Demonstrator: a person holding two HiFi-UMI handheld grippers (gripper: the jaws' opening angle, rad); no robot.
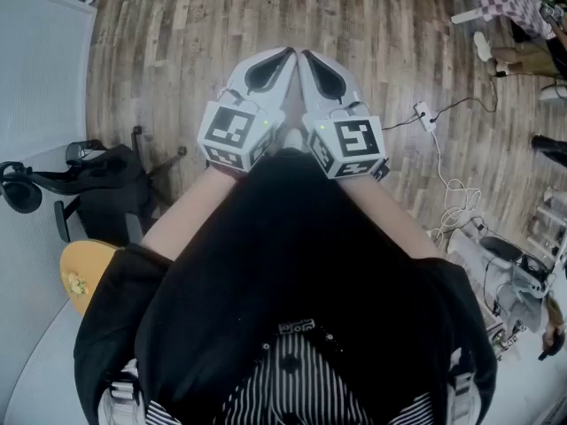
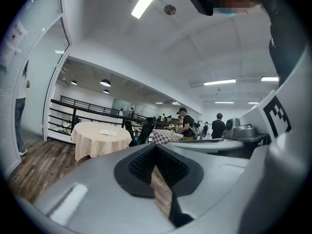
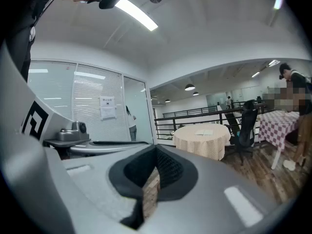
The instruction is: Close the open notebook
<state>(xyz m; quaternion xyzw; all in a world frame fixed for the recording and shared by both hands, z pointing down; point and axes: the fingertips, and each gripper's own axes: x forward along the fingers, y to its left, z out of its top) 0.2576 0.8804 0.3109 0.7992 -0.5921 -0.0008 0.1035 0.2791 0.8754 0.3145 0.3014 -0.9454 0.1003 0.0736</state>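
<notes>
An open notebook [image 2: 108, 132] lies flat on a round, checked-cloth table [image 2: 90, 143], well ahead of both grippers, its two-page spread running sideways across their view. It sits ahead and left of the left gripper [image 2: 156, 146] and ahead and right of the right gripper [image 3: 156, 148]. Both grippers have jaws closed together on nothing, side by side above a wood floor [image 1: 372, 34].

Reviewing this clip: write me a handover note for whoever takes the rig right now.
Left gripper: shut, empty.
Right gripper: shut, empty. Both are held side by side, close to the person's body.
Notebook: lies open on the round table across the room, far from both grippers.
Done: nothing yet.
Left: go to the table and close the notebook.
</notes>
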